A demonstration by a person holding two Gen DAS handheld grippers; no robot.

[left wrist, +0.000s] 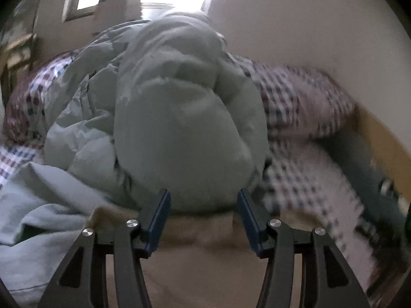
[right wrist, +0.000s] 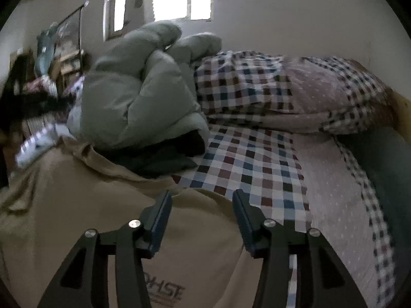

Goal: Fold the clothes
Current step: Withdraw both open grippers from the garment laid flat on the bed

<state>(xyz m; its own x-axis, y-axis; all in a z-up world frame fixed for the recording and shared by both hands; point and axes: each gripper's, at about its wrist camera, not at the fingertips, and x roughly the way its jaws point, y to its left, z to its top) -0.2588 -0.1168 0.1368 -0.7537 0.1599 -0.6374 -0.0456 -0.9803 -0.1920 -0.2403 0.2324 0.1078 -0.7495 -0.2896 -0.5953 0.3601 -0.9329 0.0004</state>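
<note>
A tan garment (right wrist: 77, 205) with dark printed letters lies spread on the bed; it also shows in the left wrist view (left wrist: 205, 233) under my gripper. My left gripper (left wrist: 204, 205) is open and empty, low over the tan cloth, right in front of a pale green puffy jacket (left wrist: 185, 118). My right gripper (right wrist: 203, 205) is open and empty above the tan garment's right edge, where it meets the checked sheet (right wrist: 246, 169). The green jacket (right wrist: 133, 95) lies bunched behind it. Dark folded clothes (right wrist: 164, 159) lie under the jacket.
A light blue cloth (left wrist: 43, 210) lies at the left. A checked, rolled quilt (right wrist: 290, 92) runs along the back against the white wall. The bed's wooden side (left wrist: 385, 148) is at the right. Shelves and clutter (right wrist: 48, 71) stand at the left under a window.
</note>
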